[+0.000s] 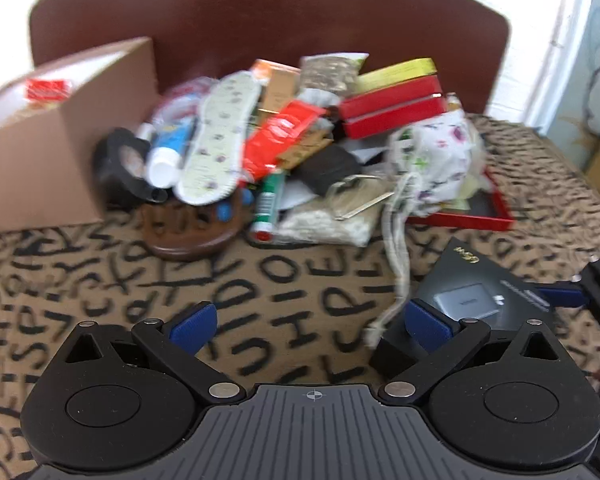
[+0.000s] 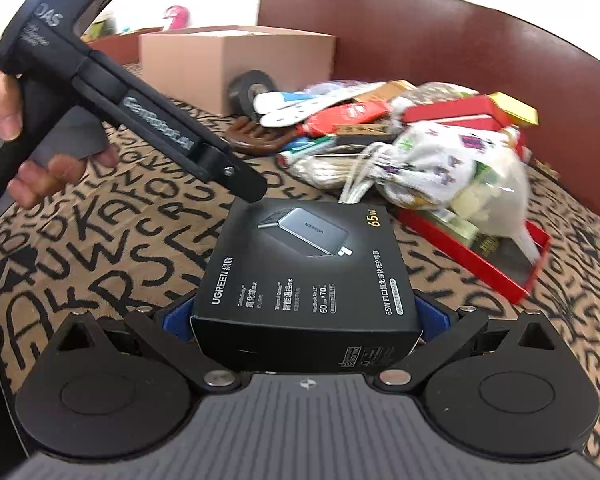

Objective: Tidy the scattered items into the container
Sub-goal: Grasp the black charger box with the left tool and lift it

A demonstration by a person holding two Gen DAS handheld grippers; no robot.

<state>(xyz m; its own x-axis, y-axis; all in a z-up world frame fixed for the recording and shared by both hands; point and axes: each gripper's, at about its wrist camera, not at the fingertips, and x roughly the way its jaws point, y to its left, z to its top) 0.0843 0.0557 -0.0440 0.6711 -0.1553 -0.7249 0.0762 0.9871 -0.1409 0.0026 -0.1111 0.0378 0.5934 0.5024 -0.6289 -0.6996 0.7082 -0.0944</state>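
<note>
My right gripper (image 2: 306, 320) is shut on a black UGREEN charger box (image 2: 308, 276), blue pads pressing its two sides, just above the lettered cloth. The box also shows in the left wrist view (image 1: 484, 292) at the right. My left gripper (image 1: 312, 324) is open and empty above the cloth, left of the box; its body shows in the right wrist view (image 2: 160, 132). The cardboard box (image 1: 60, 132) stands open at the far left, also in the right wrist view (image 2: 236, 64). A heap of scattered items (image 1: 300, 140) lies beyond.
The heap holds a shoe insole (image 1: 220, 132), a red sachet (image 1: 280, 136), red tins (image 1: 392, 112), a floral drawstring bag (image 1: 436, 160), black tape (image 1: 120, 164), a brown wooden disc (image 1: 196, 228) and a red tray (image 2: 480, 256). A brown headboard (image 1: 260, 12) stands behind.
</note>
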